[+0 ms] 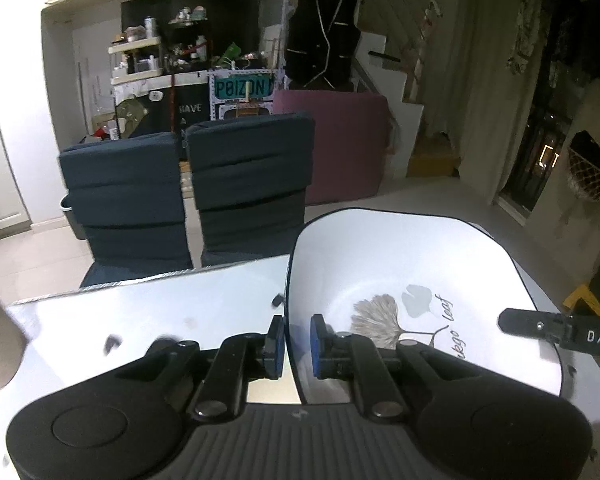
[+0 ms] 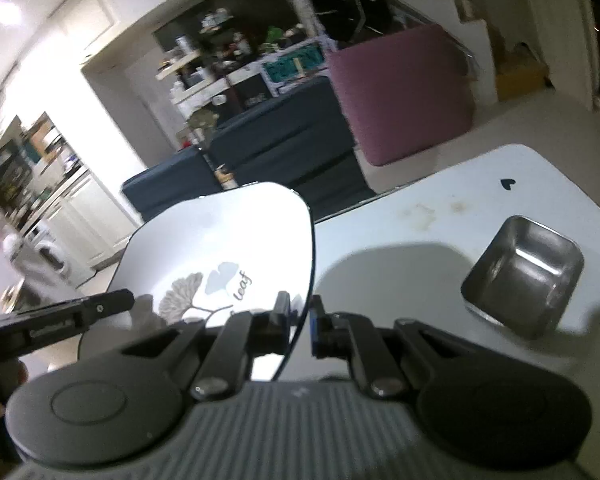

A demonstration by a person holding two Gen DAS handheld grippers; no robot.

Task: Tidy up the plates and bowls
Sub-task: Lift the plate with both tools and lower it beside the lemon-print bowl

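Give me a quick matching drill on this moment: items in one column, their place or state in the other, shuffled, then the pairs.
Items:
1. white leaf-print plate
2. small steel dish
3. left gripper
4. right gripper

Place or state:
A. empty, sitting on the white table to the right of the plate
B. pinching the plate's left rim
C. lifted and tilted, held at two rims
D. pinching the plate's right rim

Pairs: 1-C, 2-A, 3-B, 4-D

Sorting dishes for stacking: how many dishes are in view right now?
2. The white plate is gripped at opposite rims by both hand-held grippers; the metal bowl sits on the table to its right. Others may be hidden.
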